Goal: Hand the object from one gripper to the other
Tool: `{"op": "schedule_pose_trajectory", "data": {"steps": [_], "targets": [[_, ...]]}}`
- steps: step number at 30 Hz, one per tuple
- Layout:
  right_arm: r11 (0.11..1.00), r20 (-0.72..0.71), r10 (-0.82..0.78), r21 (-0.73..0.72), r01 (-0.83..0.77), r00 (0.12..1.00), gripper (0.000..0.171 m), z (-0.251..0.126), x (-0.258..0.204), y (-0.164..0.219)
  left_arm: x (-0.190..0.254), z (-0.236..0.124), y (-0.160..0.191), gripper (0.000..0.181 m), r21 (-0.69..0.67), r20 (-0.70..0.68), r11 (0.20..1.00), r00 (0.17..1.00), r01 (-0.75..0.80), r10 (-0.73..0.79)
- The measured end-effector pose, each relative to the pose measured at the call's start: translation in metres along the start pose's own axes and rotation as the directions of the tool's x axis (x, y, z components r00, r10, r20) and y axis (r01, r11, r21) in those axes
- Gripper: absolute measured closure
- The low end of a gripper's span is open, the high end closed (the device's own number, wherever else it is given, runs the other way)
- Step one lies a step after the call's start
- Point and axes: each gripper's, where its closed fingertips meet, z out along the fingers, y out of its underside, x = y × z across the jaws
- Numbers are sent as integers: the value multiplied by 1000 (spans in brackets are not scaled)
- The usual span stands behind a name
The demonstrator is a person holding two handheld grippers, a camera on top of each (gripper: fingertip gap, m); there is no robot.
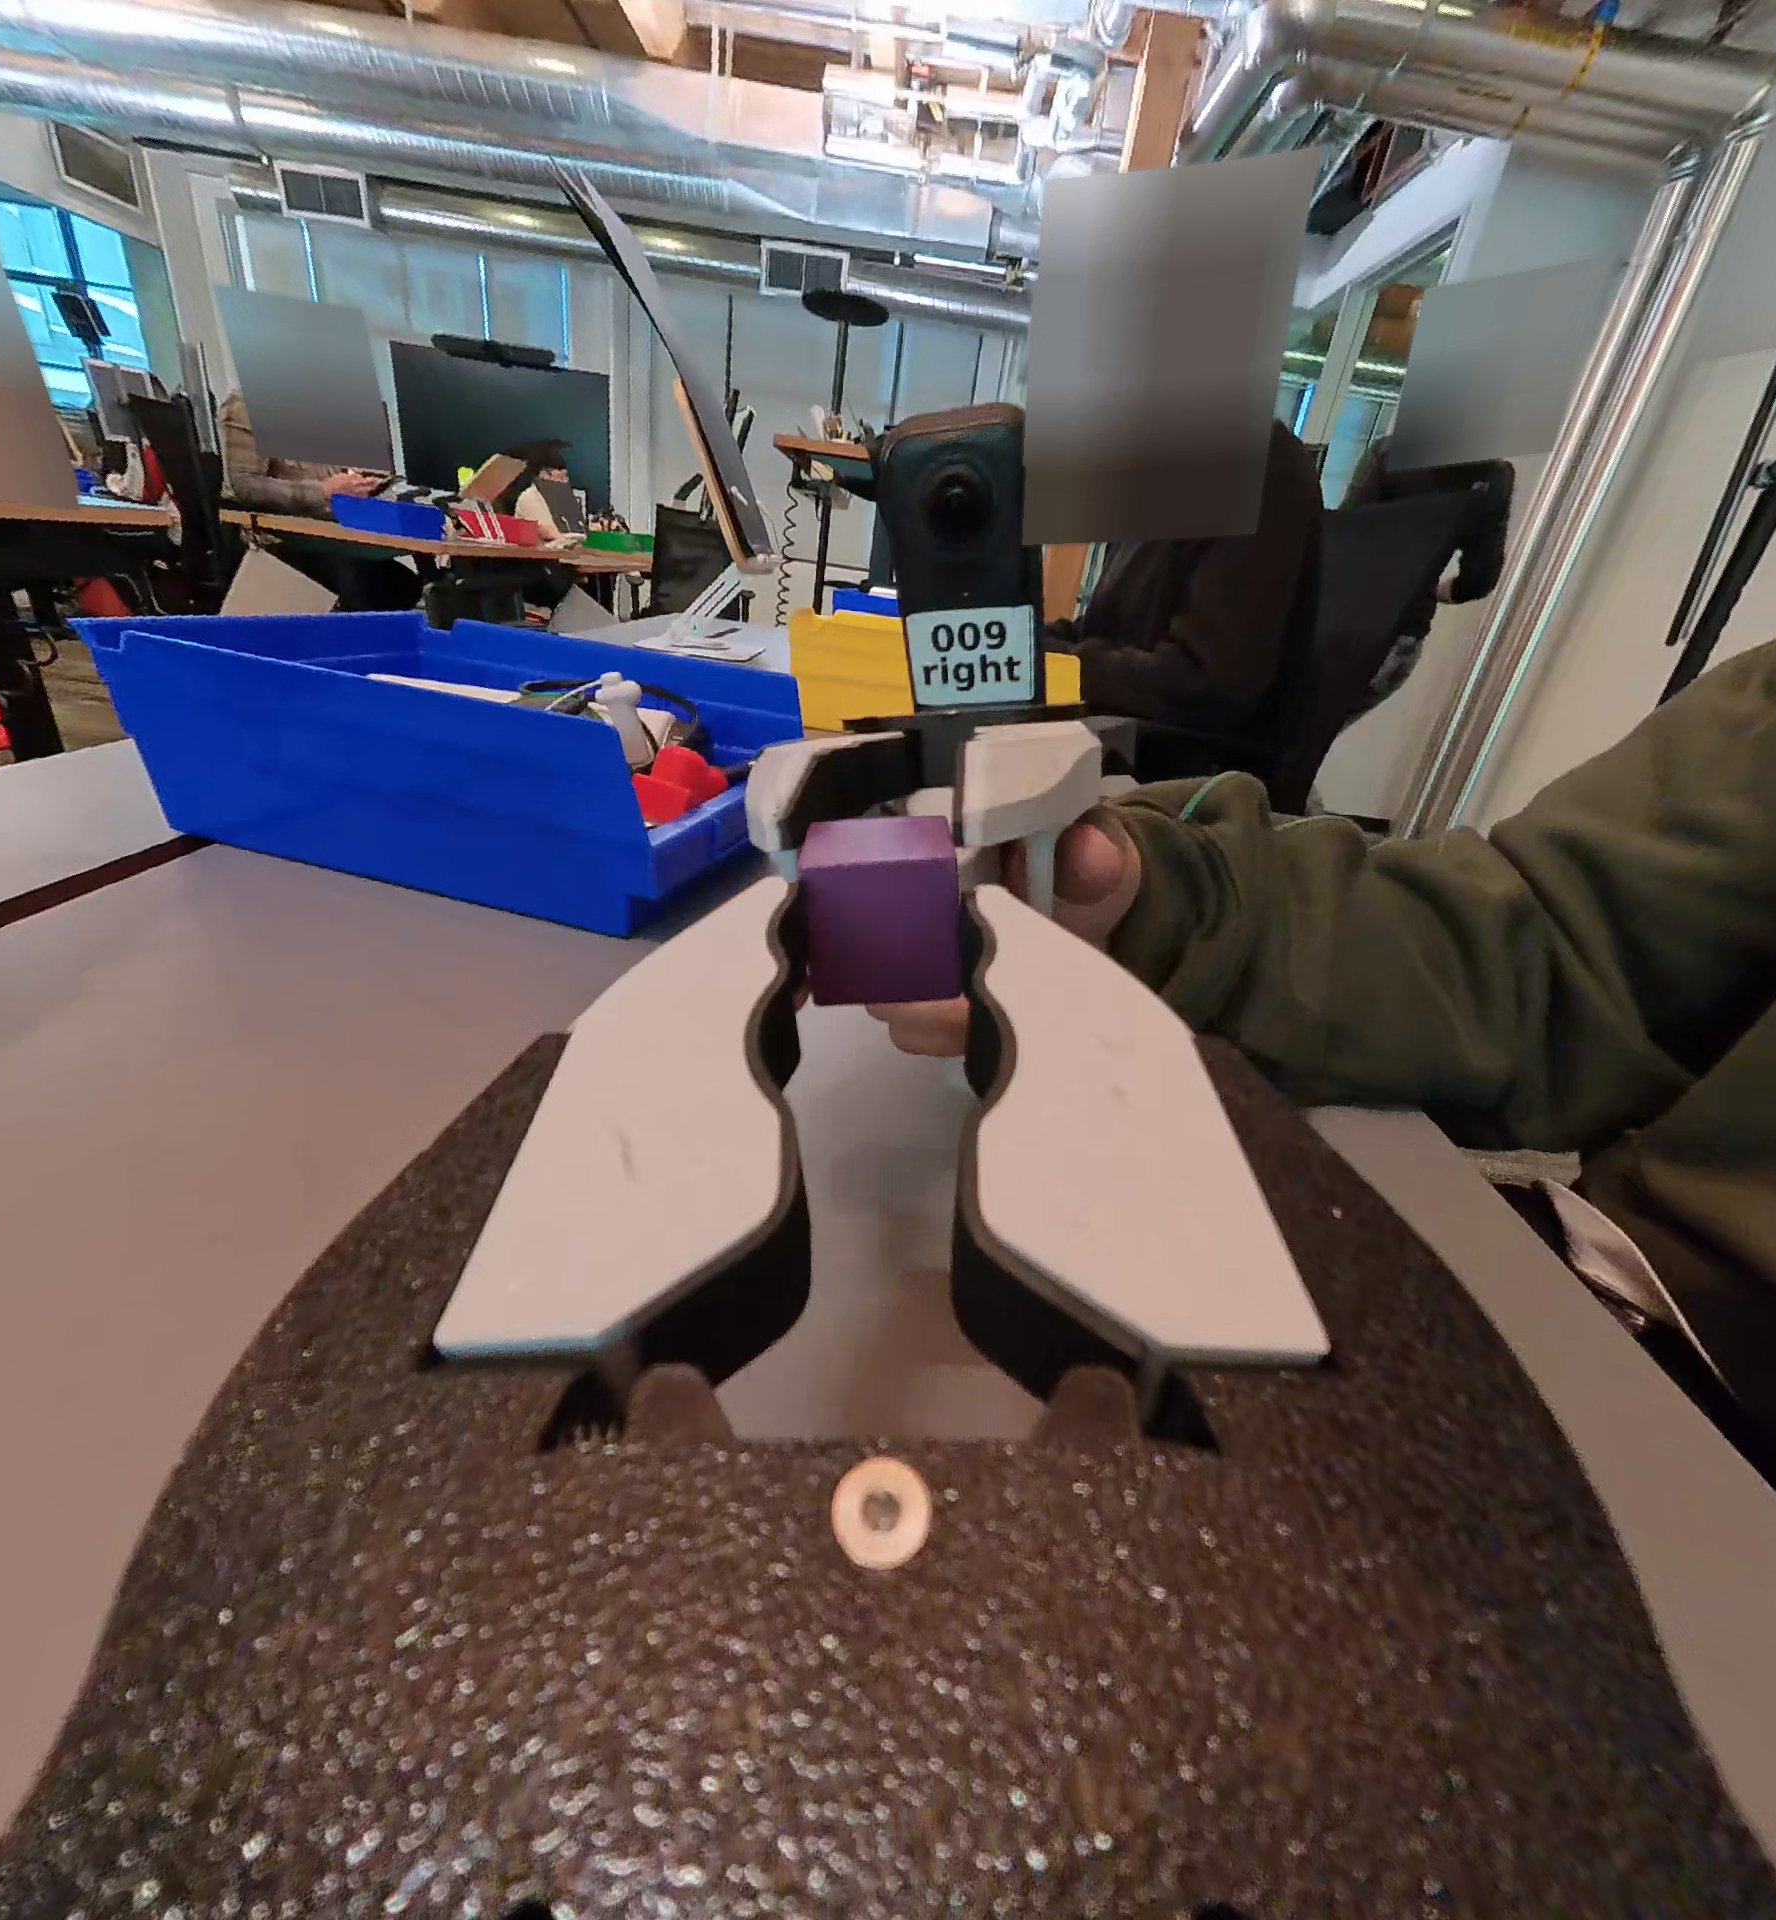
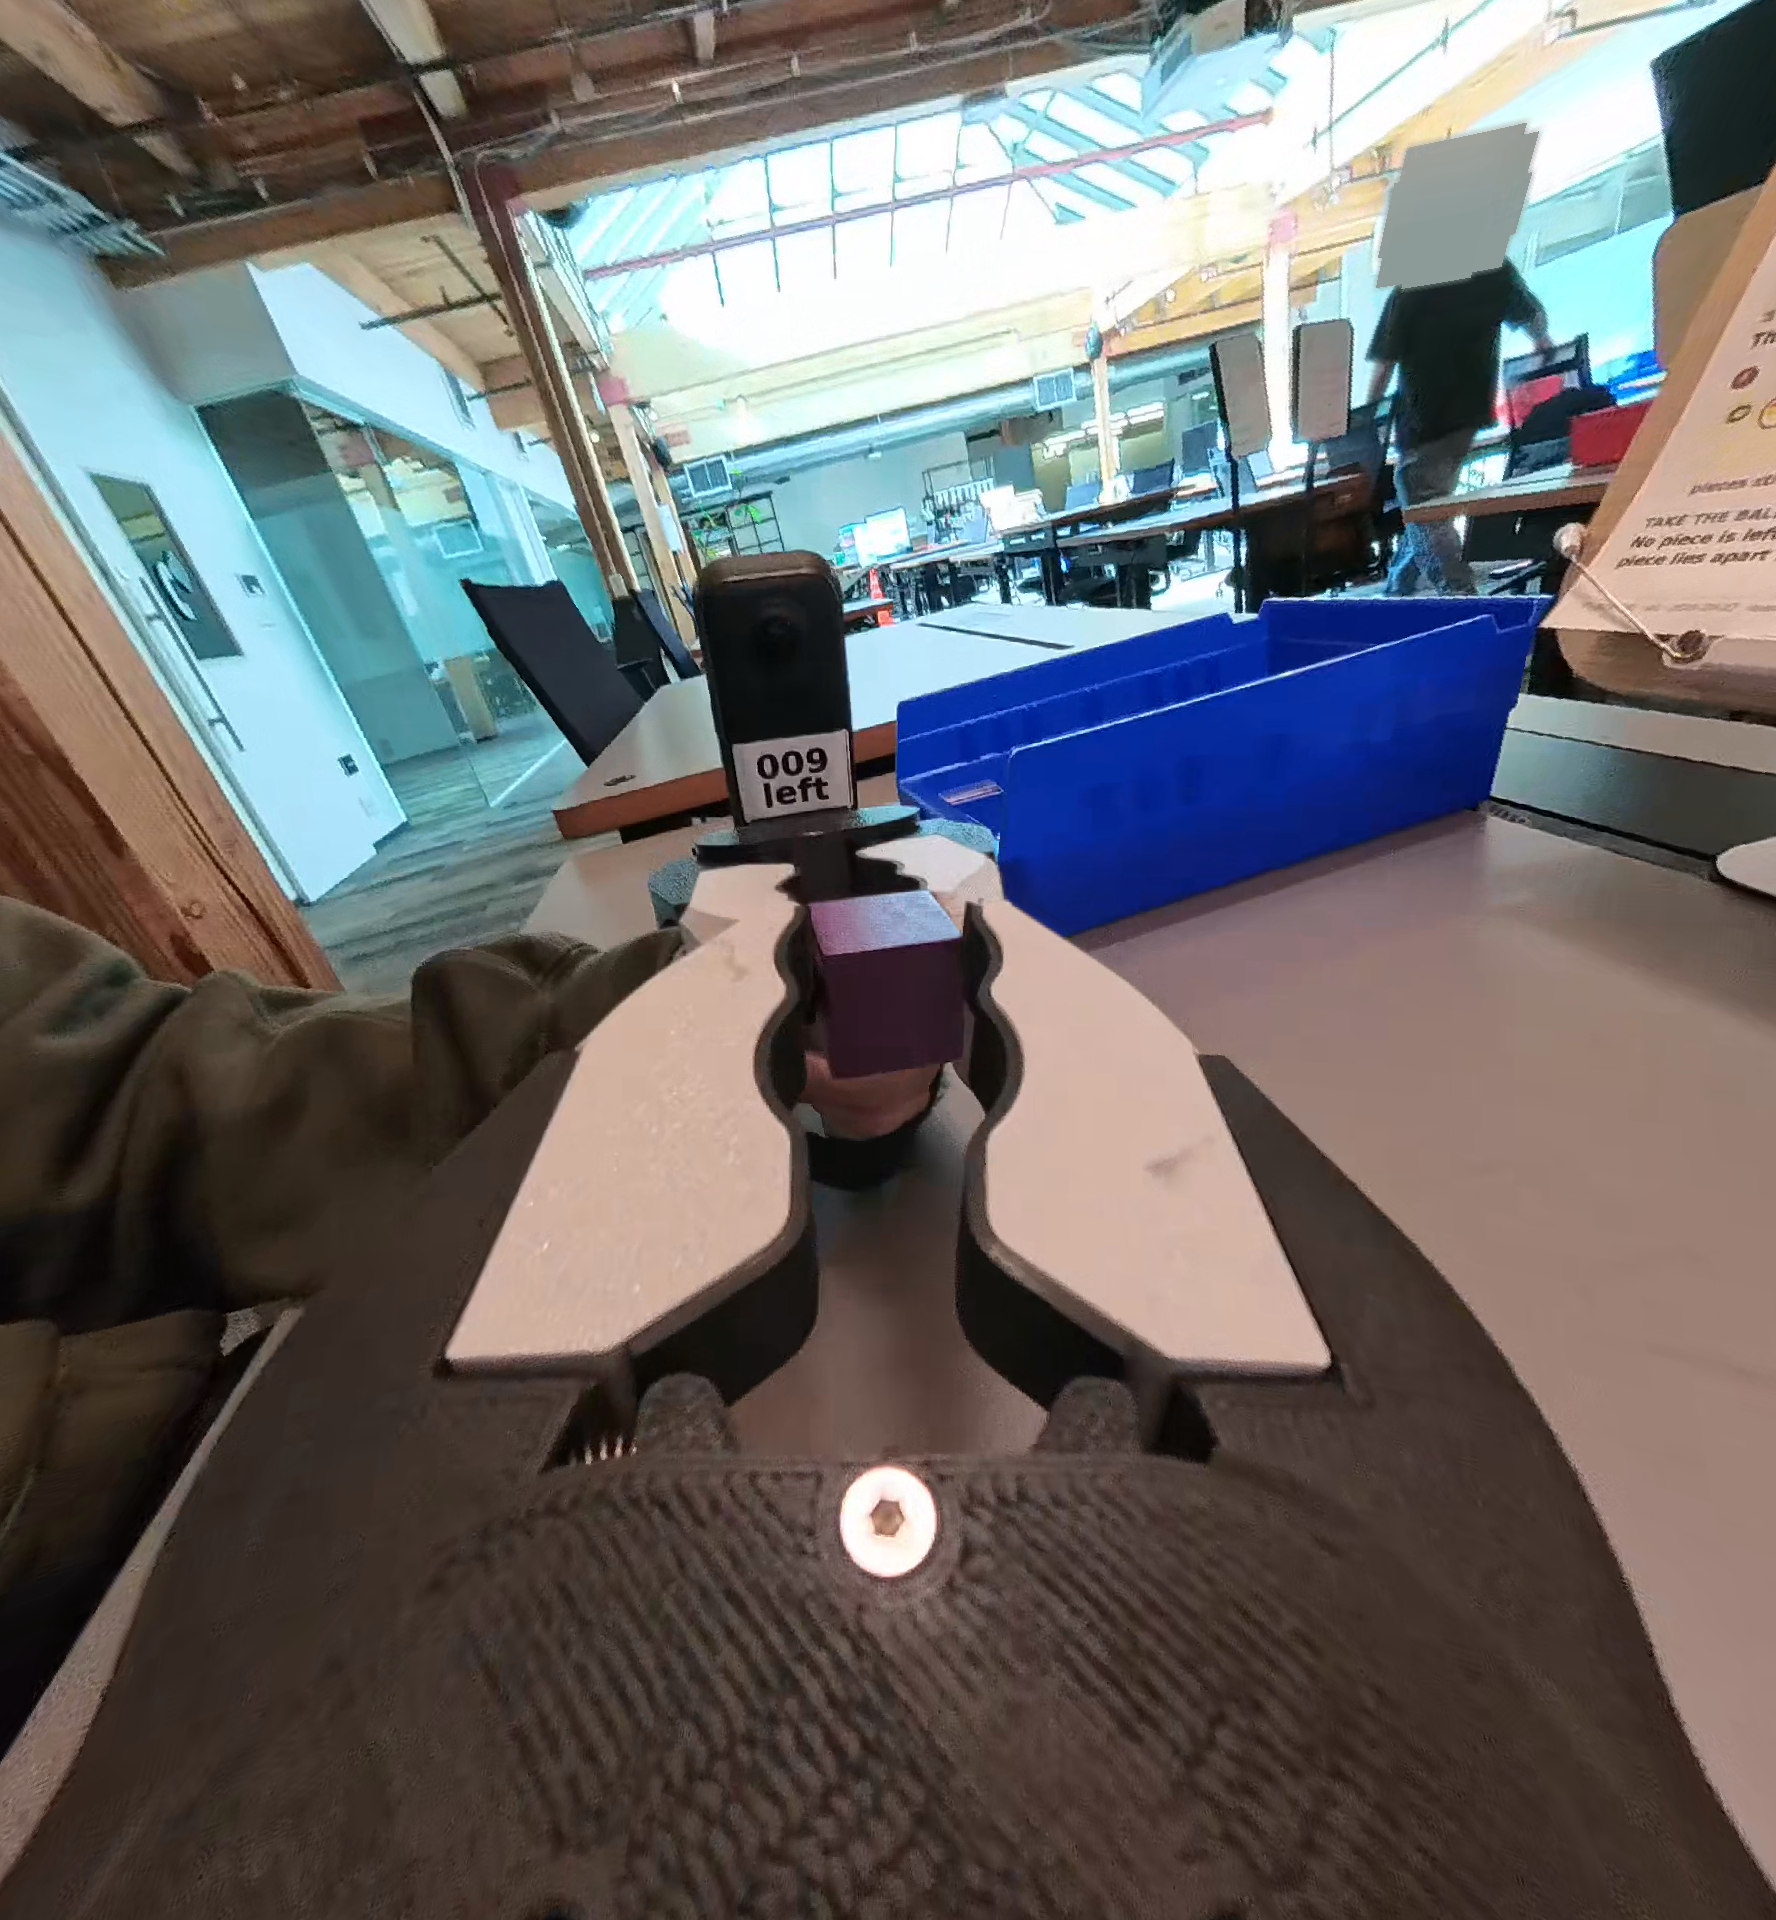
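Mid-handover, above the tabletop: the purple cube sits between the fingertips of both grippers, which meet nose to nose. The left gripper and right gripper each look narrowed onto the cube's sides, so both appear to grip it. Judged about halfway: the receiving grasp seems made; one gripper has yet to release and back away.

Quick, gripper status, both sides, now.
Left gripper: fingers closed on the purple cube.
Right gripper: fingers also against the cube's sides; a firm grip cannot be told.
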Motion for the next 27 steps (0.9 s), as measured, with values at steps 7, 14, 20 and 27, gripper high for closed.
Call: {"op": "schedule_pose_trajectory", "data": {"steps": [7, 14, 20, 27], "targets": [[998, -182, -54, 7, 56, 982, 144, -4, 22, -5, -23, 2, 2, 145, -66, 228, 983, 957, -169, 180], [915, -273, 292, 358, -185, 917, 145, -23, 52, -19, -47, 14, 9, 133, -318, 500, 852, 690, -415, 523], [788, -84, 470, 488, -376, 878, 145, -18, 43, -23, -40, 18, -5, 136, -417, 541, 688, 446, -594, 713], [607, 168, 622, 513, -607, 765, 144, -13, 36, -23, -36, 7, -24, 153, -401, 577, 630, 351, -665, 738]]}}
